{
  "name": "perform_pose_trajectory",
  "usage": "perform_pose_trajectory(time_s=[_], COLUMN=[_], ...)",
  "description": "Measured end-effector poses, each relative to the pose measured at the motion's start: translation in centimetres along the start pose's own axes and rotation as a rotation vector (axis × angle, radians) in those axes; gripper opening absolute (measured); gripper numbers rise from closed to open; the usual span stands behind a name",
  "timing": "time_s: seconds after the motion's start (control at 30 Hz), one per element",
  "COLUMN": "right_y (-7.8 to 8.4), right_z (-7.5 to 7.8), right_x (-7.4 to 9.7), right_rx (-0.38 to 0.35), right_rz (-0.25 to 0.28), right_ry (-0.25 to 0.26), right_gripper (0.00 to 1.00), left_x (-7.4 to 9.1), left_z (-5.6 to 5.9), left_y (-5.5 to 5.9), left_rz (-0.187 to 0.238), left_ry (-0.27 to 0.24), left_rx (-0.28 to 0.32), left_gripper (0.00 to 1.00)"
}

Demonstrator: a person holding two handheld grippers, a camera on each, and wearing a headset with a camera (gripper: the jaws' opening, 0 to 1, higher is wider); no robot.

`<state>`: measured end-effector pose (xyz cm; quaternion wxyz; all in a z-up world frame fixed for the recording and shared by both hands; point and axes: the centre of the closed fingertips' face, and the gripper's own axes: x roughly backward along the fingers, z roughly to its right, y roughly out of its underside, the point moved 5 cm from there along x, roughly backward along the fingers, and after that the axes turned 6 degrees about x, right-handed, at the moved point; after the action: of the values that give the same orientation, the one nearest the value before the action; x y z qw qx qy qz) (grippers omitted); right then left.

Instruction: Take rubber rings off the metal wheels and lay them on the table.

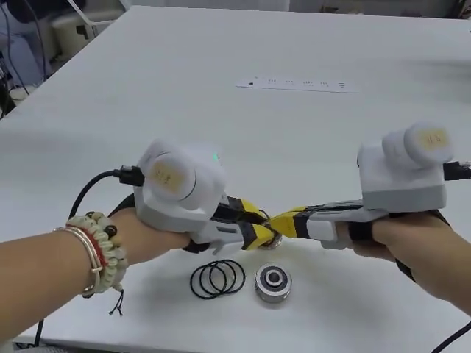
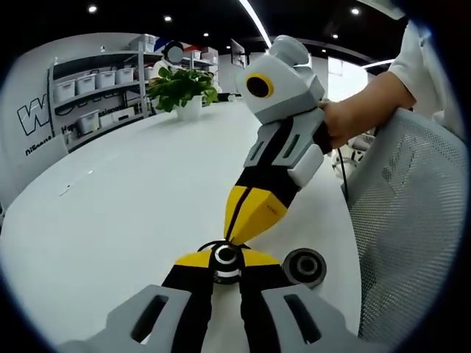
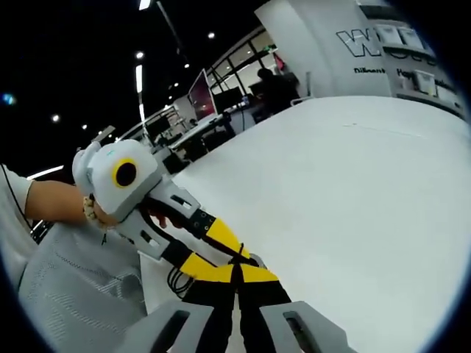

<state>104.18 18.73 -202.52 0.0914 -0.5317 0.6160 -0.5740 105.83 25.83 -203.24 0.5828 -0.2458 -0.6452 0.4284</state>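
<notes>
My left gripper (image 1: 265, 235) is shut on a small metal wheel (image 2: 226, 258), which sits between its yellow-tipped jaws (image 2: 226, 265). My right gripper (image 1: 280, 222) meets it tip to tip from the right, its jaws shut on the wheel's black rubber ring (image 3: 242, 251). Seen from the left gripper view, the right gripper (image 2: 235, 237) reaches down onto the wheel's top edge. On the table just in front lie three loose black rings (image 1: 217, 278) and a second, bare metal wheel (image 1: 273, 283).
The white table (image 1: 243, 147) runs far back, with a long white strip (image 1: 298, 84) lying on it. Its front edge is close below the rings. A black cable (image 1: 92, 187) trails from the left gripper. A mesh chair (image 2: 412, 220) stands by the table, and a potted plant (image 2: 180, 87) sits far off.
</notes>
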Motion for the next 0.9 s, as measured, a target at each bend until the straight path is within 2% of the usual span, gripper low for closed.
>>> perform_pose_trajectory(time_s=[0.1, 0.13, 0.33, 0.5, 0.6, 0.7, 0.9], right_y=[-0.1, -0.1, -0.2, -0.6, -0.7, -0.9, -1.2], right_z=[0.3, 0.3, 0.3, 0.1, -0.1, -0.3, -1.1], right_x=[0.1, 0.1, 0.1, 0.4, 0.4, 0.4, 0.2], right_rx=[-0.016, -0.017, -0.009, -0.009, -0.008, -0.007, -0.007], right_rz=[0.010, 0.009, 0.012, 0.029, 0.036, 0.042, 0.042], right_ry=[0.008, 0.009, 0.012, 0.009, 0.003, -0.004, -0.038], right_gripper=[0.00, 0.00, 0.00, 0.00, 0.00, 0.00, 0.00], left_x=[0.2, 0.4, 1.9, 3.6, 4.9, 6.3, 9.3], left_z=[-0.2, -0.1, -0.1, -0.1, -0.1, -0.5, -1.1], left_y=[-0.2, -0.3, -1.0, -1.9, -2.7, -3.3, -3.3], left_rz=[-0.036, -0.036, -0.004, 0.022, 0.048, 0.065, 0.092], left_ry=[-0.013, -0.009, 0.028, 0.046, 0.051, 0.017, -0.031], left_rx=[-0.031, -0.040, -0.016, 0.011, 0.027, -0.004, 0.006], left_gripper=[0.09, 0.10, 0.13, 0.30, 0.37, 0.37, 0.42])
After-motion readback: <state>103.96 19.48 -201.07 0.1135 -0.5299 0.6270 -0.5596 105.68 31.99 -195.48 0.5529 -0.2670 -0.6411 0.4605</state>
